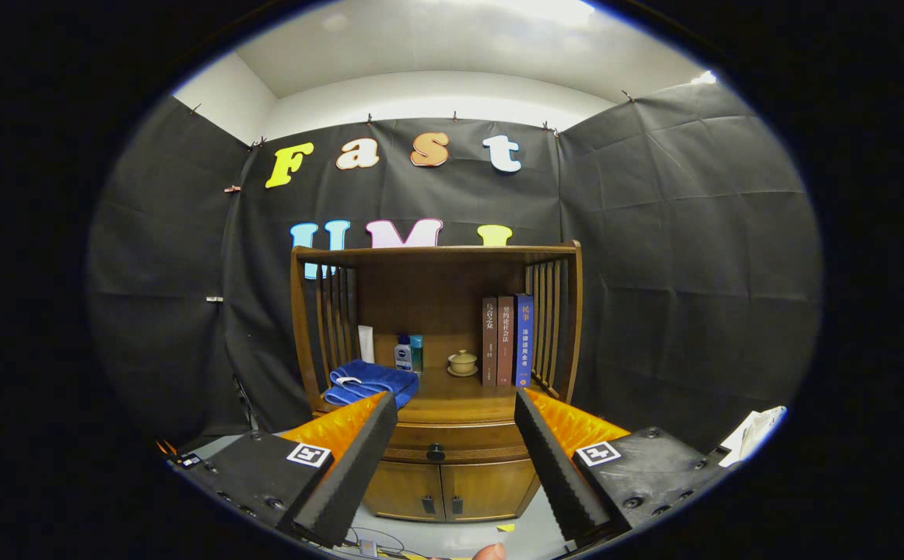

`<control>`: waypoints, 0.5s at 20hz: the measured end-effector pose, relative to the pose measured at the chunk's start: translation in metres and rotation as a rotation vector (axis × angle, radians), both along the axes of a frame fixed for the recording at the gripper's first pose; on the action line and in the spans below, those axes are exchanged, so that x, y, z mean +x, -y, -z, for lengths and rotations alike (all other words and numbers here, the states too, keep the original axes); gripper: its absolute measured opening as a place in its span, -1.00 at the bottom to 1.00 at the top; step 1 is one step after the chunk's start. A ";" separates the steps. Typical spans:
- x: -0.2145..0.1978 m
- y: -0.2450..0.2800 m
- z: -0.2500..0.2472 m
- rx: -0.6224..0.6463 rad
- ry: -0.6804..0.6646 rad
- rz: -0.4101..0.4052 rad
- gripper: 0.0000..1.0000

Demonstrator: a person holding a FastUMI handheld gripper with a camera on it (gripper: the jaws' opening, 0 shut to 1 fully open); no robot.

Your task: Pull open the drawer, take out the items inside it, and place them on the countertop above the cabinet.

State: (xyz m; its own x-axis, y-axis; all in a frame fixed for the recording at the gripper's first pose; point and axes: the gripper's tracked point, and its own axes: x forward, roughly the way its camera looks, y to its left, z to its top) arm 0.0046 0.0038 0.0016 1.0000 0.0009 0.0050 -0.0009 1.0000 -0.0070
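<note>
**Tongs spread wide, drawer knob dead ahead**

Tongs (456, 447) are hanging open and empty, their two fingers splayed well apart and gripping nothing. Straight out at twelve o'clock, framed in the gap between the fingertips, the drawer (452, 442) is sitting shut in the wooden cabinet (436, 373), its small dark knob (436, 452) showing just left of the midline. The drawer front is running crosswise, from nine to three o'clock, so the pull will probably have to come straight back toward six o'clock. The knob looks well apart from the fingertips; a forward reach seems needed before any closing. Whatever lies inside the drawer is hidden.

Below the drawer, two cabinet doors (440, 490) are standing closed. Above it, the bench (460, 393) is carrying a folded blue towel (370, 383) at eleven o'clock, with a white tube (366, 344) and two small bottles (408, 352) behind it, a lidded cup (463, 362) near twelve, and three upright books (507, 340) at one o'clock. Bare wood is showing in the middle, likely the easiest landing place. Nothing is standing between the tongs and the knob. A fingertip (489, 551) is peeking in at six o'clock.
</note>
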 end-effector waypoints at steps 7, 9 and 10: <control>0.026 -0.014 0.044 0.010 -0.006 -0.023 0.97; 0.045 -0.021 0.066 -0.021 -0.006 -0.041 0.97; 0.055 -0.024 0.085 -0.032 -0.023 -0.051 0.97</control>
State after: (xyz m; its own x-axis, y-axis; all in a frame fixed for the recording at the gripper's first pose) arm 0.0597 0.0281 -0.0830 0.9985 0.0517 -0.0185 -0.0524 0.9979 -0.0386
